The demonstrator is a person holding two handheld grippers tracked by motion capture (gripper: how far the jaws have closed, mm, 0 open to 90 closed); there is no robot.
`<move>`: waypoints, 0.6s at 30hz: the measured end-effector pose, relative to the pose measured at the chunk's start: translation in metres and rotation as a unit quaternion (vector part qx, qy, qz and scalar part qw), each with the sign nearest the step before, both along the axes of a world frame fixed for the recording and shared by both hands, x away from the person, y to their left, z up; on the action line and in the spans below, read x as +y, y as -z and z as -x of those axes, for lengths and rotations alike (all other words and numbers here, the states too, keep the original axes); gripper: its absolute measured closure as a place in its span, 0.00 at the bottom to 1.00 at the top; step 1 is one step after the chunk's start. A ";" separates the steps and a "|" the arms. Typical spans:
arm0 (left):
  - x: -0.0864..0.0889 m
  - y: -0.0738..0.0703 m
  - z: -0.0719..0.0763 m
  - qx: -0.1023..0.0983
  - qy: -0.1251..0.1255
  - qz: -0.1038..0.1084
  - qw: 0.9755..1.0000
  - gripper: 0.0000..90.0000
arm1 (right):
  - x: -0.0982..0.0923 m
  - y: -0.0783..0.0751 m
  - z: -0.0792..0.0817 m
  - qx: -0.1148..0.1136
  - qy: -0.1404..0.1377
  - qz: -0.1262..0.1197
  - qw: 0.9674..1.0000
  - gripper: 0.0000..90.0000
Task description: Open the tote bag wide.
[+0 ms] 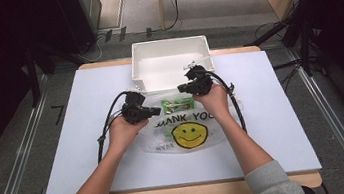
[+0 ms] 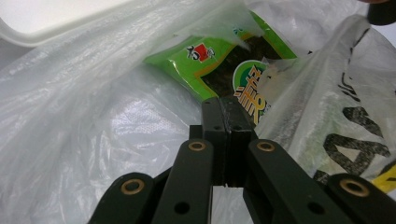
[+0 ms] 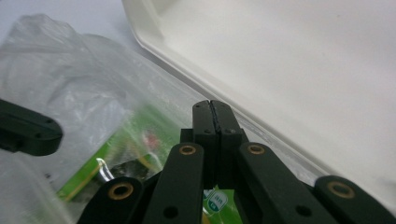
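Left tool (image 1: 158, 111) clenched, jaws pressed flat together, aimed rightward at the mouth of the plastic bag (image 1: 185, 134); whether a film of bag is pinched between the pads cannot be told. Right tool (image 1: 182, 88) likewise clenched tight, pointing leftward across the bag's mouth from the other side, just in front of the white bin (image 1: 171, 62). Both held above the bench (image 1: 275, 129) in the person's hands.

Inside the clear bag, printed with a yellow smiley and black lettering: a green snack packet (image 1: 178, 104), lying flat near the mouth, between the two tools. Seen from the left gripper view as a green packet (image 2: 219, 63) directly beyond the closed tips, bag film (image 2: 93, 121) draped over its upper edge. Seen blurred through the film in the right gripper view (image 3: 135, 154), below and left of the tips, with the left tool (image 3: 28, 133) at the picture's left edge.

White bin standing open at the far middle edge of the bench, nothing visible inside except bare walls and floor; its near rim (image 3: 196, 74) close beside the right tool.

Wide open bench surface to left and right of the bag; bag lying well clear of the near edge.
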State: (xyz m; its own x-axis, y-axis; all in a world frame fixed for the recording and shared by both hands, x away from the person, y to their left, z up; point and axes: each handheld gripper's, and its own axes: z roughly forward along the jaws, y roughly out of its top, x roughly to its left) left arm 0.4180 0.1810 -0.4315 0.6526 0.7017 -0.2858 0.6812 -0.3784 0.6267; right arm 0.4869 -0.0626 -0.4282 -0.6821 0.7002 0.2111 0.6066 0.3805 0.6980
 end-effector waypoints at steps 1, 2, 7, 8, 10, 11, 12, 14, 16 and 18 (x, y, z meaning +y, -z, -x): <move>0.000 0.000 0.001 0.000 0.002 -0.001 1.000 1.00 | 0.002 0.003 -0.002 -0.001 -0.001 0.006 1.000 1.00; 0.000 0.000 0.002 0.001 0.001 -0.001 1.000 1.00 | 0.004 0.005 -0.004 0.001 -0.002 0.009 1.000 1.00; 0.001 0.001 0.006 0.004 0.004 0.006 1.000 1.00 | 0.011 0.017 -0.011 0.010 -0.004 0.027 1.000 1.00; 0.001 0.001 0.007 0.004 0.006 0.004 1.000 1.00 | 0.012 0.019 -0.012 0.017 -0.003 0.028 0.999 1.00; 0.001 0.003 0.009 0.006 0.005 0.002 1.000 1.00 | 0.014 0.023 -0.013 0.021 -0.003 0.035 0.999 1.00; 0.001 0.004 0.010 0.008 0.006 0.002 1.000 1.00 | 0.014 0.024 -0.014 0.021 -0.003 0.036 0.999 1.00; 0.001 0.005 0.011 0.008 0.009 -0.002 1.000 1.00 | 0.014 0.025 -0.014 0.023 -0.002 0.034 0.999 1.00; 0.001 0.006 0.013 0.012 0.007 0.003 1.000 1.00 | 0.014 0.028 -0.015 0.026 0.001 0.032 0.999 1.00; 0.001 0.008 0.015 0.016 0.011 0.005 1.000 1.00 | 0.014 0.030 -0.016 0.030 0.000 0.036 0.999 1.00; 0.001 0.009 0.018 0.018 0.013 0.010 1.000 1.00 | 0.015 0.033 -0.016 0.032 -0.002 0.037 0.999 1.00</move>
